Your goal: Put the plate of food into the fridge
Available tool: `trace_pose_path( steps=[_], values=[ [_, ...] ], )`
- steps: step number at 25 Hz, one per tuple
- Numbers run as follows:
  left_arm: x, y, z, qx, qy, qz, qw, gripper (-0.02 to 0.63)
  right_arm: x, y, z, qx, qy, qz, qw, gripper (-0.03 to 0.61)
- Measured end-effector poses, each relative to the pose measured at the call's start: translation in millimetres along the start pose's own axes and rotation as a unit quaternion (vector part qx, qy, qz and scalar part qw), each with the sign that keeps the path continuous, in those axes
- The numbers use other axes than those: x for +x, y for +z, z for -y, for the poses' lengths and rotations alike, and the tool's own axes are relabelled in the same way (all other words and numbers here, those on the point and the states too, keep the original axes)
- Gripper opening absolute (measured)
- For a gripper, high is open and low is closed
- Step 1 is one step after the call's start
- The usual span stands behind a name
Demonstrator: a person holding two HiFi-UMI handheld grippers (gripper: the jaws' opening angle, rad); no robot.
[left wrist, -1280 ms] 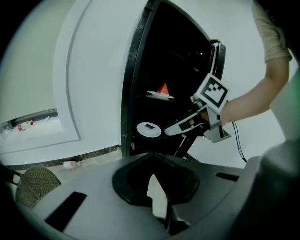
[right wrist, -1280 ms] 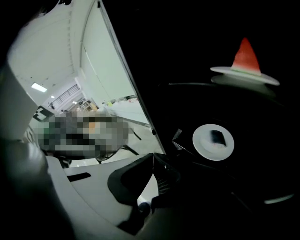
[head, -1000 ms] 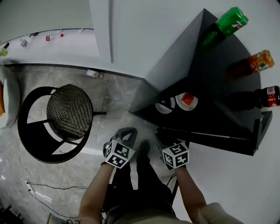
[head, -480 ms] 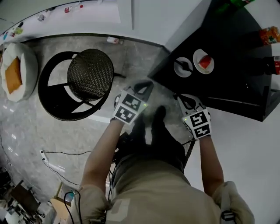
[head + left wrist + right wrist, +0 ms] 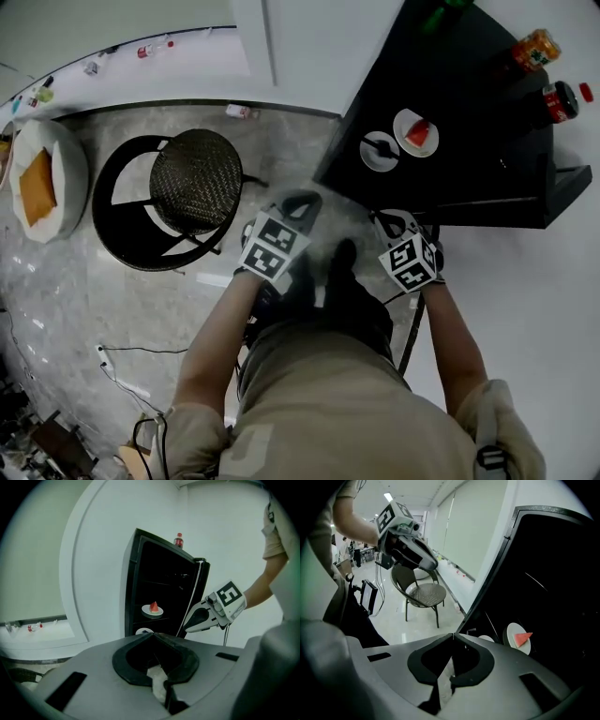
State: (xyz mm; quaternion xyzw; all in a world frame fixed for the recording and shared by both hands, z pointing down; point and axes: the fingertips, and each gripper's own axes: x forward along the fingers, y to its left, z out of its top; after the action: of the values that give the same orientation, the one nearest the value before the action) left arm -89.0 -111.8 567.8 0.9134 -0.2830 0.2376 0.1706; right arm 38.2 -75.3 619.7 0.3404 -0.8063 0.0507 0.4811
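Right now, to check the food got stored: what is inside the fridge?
A plate with a red wedge sits in the fridge, with a second plate below it. The rest of the interior is too dark to see.

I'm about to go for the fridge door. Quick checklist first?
1. Plate with the red slice on a fridge shelf: ok.
2. Left gripper shut and empty: ok.
3. Right gripper shut and empty: ok.
4. Door shut: not ok, it stands open.
5. Plate sits clear of the closing door: cannot tell.
6. Bottles steady on the fridge top: cannot tell.
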Motion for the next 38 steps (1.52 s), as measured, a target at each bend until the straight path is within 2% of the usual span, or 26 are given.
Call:
trace_pose_path(
  steps=[6,13,17,23,27,30,34,38],
  values=[
    [-5,15,17,0.019,-0.008,0.012,0.9997,0.009,-25,21,10,0.019,-0.023,0.039,0.999,0.023],
    [-6,17,57,0.024,-0.029,0.011,0.9992,0.009,-54,15,-16,0.000,-0.015,0.051,0.999,0.023],
    [-3,30,81,0.037,-0.031,0.016,0.9987,0.009,-74,17,-20,0.011,-0.011,0.083,0.996,0.023],
    [5,39,108,0.049,-0.008,0.006,0.9987,0.009,-91,-4,-17,0.019,0.006,0.103,0.994,0.023],
    [9,52,131,0.045,0.015,0.019,0.9987,0.009,-117,-20,-9,0.025,0.016,0.122,0.992,0.023],
    [8,65,144,0.043,0.037,0.033,0.9978,0.009,-131,-27,-4,0.012,0.023,0.137,0.990,0.023],
    [14,67,174,0.042,0.048,0.036,0.9973,0.009,-154,-39,-2,-0.025,0.025,0.140,0.990,0.023],
    [11,75,194,0.046,0.061,0.046,0.9960,0.009,-183,-22,-3,-0.041,0.036,0.176,0.983,0.022]
  ],
)
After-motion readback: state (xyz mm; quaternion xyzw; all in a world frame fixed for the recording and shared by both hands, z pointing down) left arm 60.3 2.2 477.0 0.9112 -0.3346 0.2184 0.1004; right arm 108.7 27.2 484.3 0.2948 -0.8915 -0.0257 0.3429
